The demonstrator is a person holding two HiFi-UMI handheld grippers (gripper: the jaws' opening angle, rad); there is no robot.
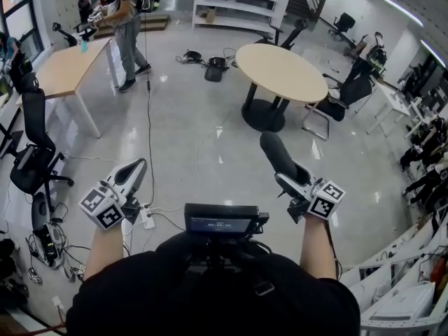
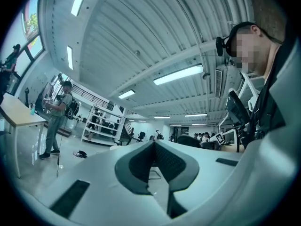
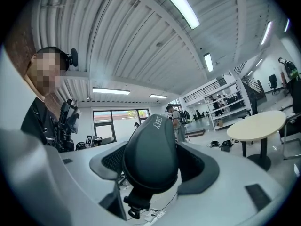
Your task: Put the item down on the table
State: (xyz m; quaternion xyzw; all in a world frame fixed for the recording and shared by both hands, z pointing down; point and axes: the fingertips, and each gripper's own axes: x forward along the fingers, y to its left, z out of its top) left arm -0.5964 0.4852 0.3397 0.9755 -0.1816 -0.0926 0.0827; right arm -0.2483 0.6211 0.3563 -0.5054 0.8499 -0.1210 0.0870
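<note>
My right gripper point(image 1: 292, 180) is shut on a black oval item point(image 1: 277, 154) that sticks up and forward out of its jaws. In the right gripper view the item point(image 3: 150, 157) fills the space between the dark pads point(image 3: 110, 161), with pale lettering on its top and a small stem at its base. It hangs above the floor, well short of the round beige table point(image 1: 280, 68) ahead, which also shows at the right in that view point(image 3: 261, 124). My left gripper point(image 1: 138, 168) is held up at the left with its jaws together and nothing in them point(image 2: 153, 147).
A rectangular wooden table point(image 1: 66, 65) stands far left with a person point(image 1: 129, 26) beside it. Black office chairs point(image 1: 31, 152) line the left side and another chair point(image 1: 336, 100) sits by the round table. Cables and a power strip point(image 1: 147, 219) lie on the floor below me. White shelves point(image 1: 238, 2) stand at the back.
</note>
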